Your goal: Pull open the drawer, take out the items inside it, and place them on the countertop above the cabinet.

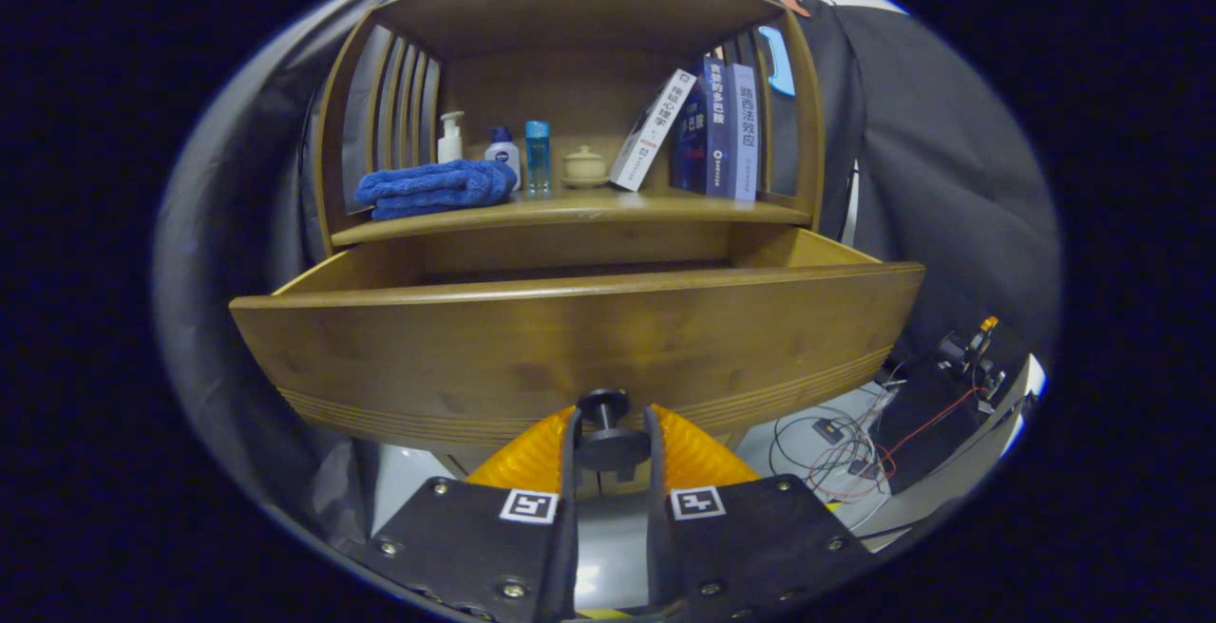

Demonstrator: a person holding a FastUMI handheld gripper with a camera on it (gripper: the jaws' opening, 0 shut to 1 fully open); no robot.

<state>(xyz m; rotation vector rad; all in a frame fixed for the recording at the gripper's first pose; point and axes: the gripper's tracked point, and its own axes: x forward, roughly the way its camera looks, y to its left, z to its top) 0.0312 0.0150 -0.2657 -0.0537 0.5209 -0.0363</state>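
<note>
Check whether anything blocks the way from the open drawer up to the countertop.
Nothing visible does. The gripper is shut on the knob; the drawer is out, the countertop bare ahead of the towel, bottles and books. The drawer's contents are hidden.

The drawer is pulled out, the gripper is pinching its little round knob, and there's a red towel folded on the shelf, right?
Almost. The towel is blue, not red, as the gripper view shows. The rest holds: the drawer is pulled out and the gripper has both fingers pressed on the round knob.
</note>
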